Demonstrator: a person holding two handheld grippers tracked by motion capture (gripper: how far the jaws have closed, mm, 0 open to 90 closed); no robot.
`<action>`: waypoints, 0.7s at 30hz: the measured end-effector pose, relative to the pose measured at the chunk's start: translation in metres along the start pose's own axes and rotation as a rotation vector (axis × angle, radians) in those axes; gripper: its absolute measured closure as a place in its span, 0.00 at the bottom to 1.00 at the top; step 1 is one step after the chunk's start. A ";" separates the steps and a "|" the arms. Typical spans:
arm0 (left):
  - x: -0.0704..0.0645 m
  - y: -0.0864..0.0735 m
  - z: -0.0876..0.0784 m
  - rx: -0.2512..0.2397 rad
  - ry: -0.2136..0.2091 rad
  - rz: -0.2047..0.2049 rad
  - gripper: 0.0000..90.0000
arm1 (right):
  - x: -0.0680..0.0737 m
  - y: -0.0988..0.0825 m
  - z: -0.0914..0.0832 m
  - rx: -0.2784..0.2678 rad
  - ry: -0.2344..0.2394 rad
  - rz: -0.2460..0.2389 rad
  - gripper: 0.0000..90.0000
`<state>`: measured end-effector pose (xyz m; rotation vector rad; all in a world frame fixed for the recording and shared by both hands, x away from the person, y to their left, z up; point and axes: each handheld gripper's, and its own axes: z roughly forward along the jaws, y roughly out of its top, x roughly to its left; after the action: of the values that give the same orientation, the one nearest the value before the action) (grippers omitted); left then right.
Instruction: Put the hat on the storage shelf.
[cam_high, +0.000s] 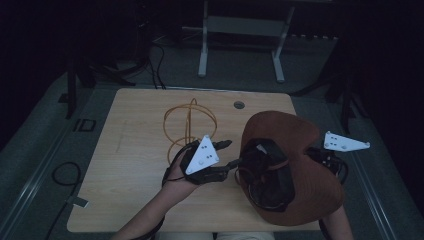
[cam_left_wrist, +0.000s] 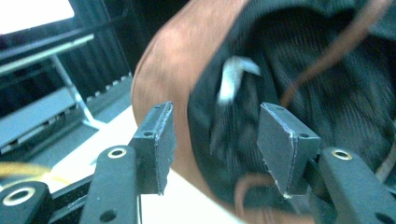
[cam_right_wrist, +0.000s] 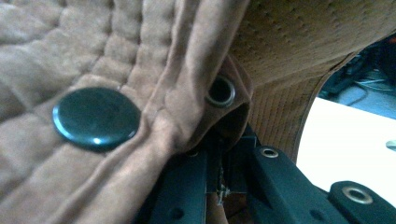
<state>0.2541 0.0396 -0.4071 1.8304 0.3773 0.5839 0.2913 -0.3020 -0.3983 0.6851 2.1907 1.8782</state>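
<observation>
Dim room, pale worktop (cam_high: 135, 150): brown hat (cam_high: 300, 145) lies upturned at its right, my right gripper (cam_right_wrist: 219, 184) clamped on its brim. My left gripper (cam_left_wrist: 212, 144) jaws stand apart; best close squarely on the black lining (cam_left_wrist: 289, 70).

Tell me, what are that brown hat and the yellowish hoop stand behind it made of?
The brown hat looks like soft suede-like fabric: matte, stitched in quilted rows, with a dark lining, a metal eyelet and a glossy button. The hoop stand seems thin wire, possibly metal, finished yellow-gold.
</observation>
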 end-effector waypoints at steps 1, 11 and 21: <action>0.001 -0.004 -0.003 0.010 0.007 -0.005 0.52 | -0.002 0.000 -0.001 -0.002 -0.015 -0.002 0.97; 0.006 -0.047 -0.034 0.087 0.036 -0.102 0.50 | -0.018 0.016 -0.002 -0.024 -0.064 0.010 0.97; 0.011 -0.106 -0.071 0.129 0.127 -0.206 0.39 | -0.034 0.040 0.009 -0.051 -0.103 0.012 0.97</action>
<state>0.2266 0.1355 -0.4869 1.8537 0.6944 0.5436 0.3340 -0.3049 -0.3667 0.7688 2.0730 1.8539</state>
